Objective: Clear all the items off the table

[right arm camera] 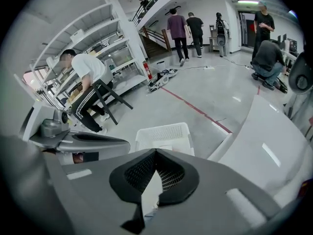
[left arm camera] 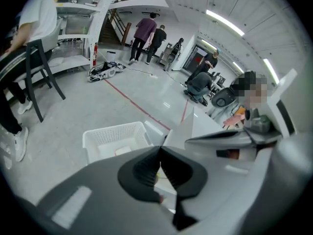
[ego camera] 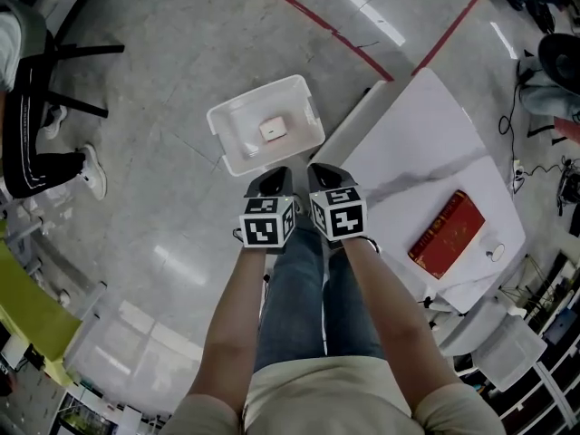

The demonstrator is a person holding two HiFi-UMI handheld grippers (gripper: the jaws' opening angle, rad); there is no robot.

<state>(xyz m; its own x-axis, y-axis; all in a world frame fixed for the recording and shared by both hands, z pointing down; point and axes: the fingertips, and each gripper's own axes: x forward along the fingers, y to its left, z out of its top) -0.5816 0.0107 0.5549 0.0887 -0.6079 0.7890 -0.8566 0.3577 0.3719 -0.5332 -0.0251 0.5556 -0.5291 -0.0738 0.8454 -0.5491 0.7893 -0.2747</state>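
Observation:
A white marble-look table (ego camera: 421,143) stands at the right, and a red book (ego camera: 447,234) lies near its far right end beside a small round white item (ego camera: 496,253). On the floor left of the table sits a white plastic basket (ego camera: 237,120) with a small pale box (ego camera: 273,129) inside. My left gripper (ego camera: 270,182) and right gripper (ego camera: 323,177) are held side by side over the floor, between basket and table corner. Both are shut and hold nothing. The basket (left arm camera: 112,133) shows beyond the left gripper's (left arm camera: 160,148) jaws, and the basket (right arm camera: 164,131) also shows beyond the right gripper's (right arm camera: 155,152).
A person sits on a black chair (ego camera: 36,80) at the left. Red tape lines (ego camera: 317,21) cross the grey floor beyond the basket. Cables and gear lie on the floor at the right edge (ego camera: 544,166). Several people stand far off by the stairs (right arm camera: 183,31).

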